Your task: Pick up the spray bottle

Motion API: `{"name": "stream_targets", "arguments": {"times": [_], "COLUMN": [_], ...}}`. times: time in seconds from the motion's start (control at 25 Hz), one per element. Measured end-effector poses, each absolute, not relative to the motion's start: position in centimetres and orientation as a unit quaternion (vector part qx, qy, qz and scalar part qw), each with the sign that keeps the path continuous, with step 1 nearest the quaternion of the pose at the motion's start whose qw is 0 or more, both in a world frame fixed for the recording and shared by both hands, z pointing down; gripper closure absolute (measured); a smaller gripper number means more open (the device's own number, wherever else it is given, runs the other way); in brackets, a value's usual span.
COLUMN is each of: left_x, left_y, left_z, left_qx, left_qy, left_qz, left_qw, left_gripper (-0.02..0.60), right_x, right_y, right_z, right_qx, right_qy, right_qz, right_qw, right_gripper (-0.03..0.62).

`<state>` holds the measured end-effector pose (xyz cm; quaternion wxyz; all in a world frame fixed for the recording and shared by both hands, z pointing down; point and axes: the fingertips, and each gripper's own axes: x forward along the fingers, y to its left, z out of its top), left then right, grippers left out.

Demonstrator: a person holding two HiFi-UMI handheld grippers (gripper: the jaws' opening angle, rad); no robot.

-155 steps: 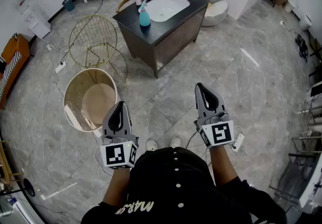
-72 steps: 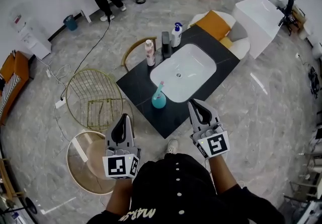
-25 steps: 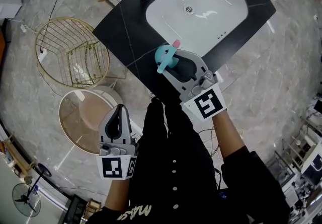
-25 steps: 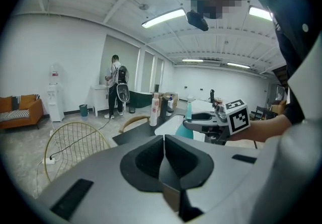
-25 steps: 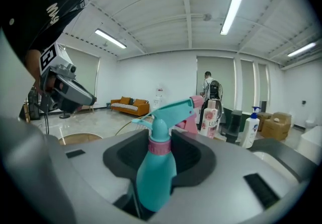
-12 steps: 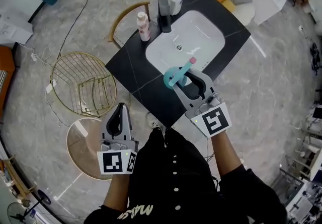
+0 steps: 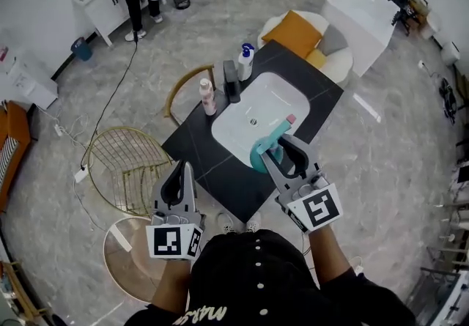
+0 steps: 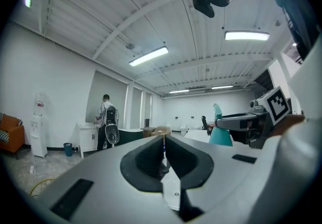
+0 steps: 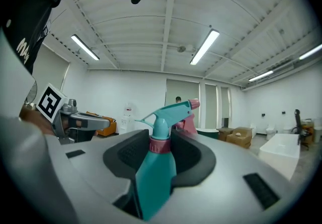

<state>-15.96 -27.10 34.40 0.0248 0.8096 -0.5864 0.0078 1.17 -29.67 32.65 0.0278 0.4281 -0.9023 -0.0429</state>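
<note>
Teal spray bottle, black counter, seemingly marbled floor

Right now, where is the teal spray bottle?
Head view, right of centre: the spray bottle is clamped in the right gripper, held over the near edge of the white sink.

Faucet, pink bottle, pump bottle line the sink's left; right rim free.

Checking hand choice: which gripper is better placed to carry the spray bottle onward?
Right. The right gripper grips the spray bottle near its neck; the left gripper is shut, empty and off to one side.
</note>
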Motion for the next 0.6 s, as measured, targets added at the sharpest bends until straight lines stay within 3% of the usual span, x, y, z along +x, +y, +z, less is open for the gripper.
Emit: {"name": "stream_targets", "arguments": {"times": [0.6], "left_x": [-15.0], "left_y": [-28.3], "left_z": [32.0], "left_qx": [0.817], "left_qy": [-0.576], "left_qz": [-0.014], "left_qw": [-0.002], "left_gripper": [0.565], "right_x": [3.3], "right_y": [-29.2], "right_z": [30.2], "right_qx": [0.464], "right_qy": [-0.883], "right_qz": [-0.062], "right_qw": [-0.012], "right_gripper": [0.465]}}
